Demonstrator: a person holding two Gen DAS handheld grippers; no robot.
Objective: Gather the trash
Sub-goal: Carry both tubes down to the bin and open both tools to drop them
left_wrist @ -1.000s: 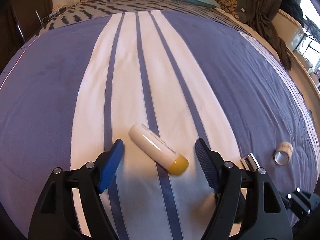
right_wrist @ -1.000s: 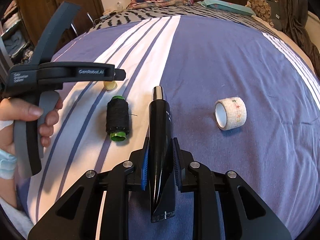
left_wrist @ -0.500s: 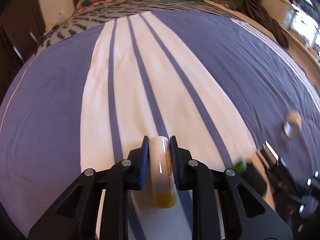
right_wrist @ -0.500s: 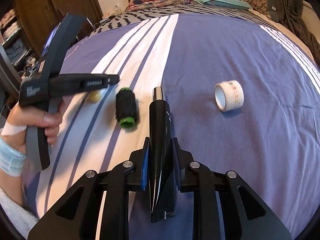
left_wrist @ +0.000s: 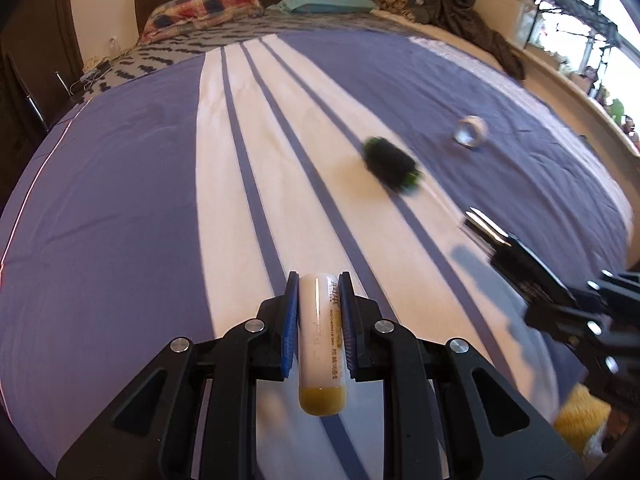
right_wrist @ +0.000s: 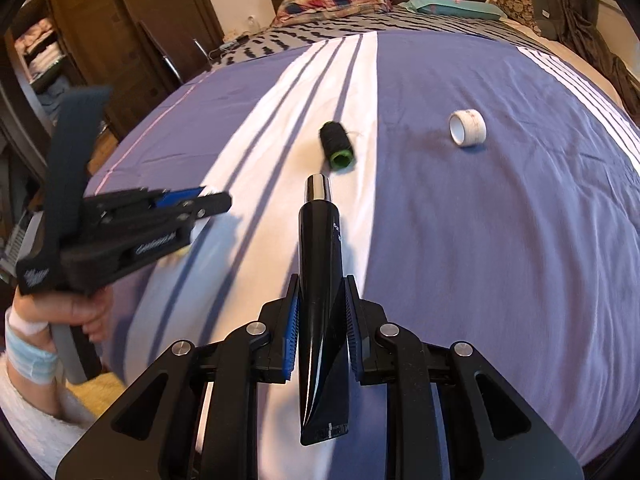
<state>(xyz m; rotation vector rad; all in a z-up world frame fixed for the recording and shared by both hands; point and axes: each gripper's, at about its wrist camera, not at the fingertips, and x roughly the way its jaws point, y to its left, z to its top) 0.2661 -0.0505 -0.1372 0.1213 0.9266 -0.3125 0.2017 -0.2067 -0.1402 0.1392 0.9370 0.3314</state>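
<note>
Bedroom scene, seen from two handheld tools above a bed with a purple and white striped cover.

Left tool: blue pads pinching a white tube with a yellow cap, cap end toward the camera, raised above the white stripe. Small print along the tube, too blurred to read.

Right tool: pressed onto a black tube with a shiny silver tip pointing away, flat crimped end nearest the camera. Tiny white lettering on its side, unreadable.

Lying on the bed cover: a spool of black thread with green ends, at the border of white and purple; a roll of white tape on the purple part, well apart from the spool.

In the right-hand view, left tool held from the side in a hand, white branding on its black body, blurred and not legible.

At the head of the bed: a plaid pillow and a teal pillow.
</note>
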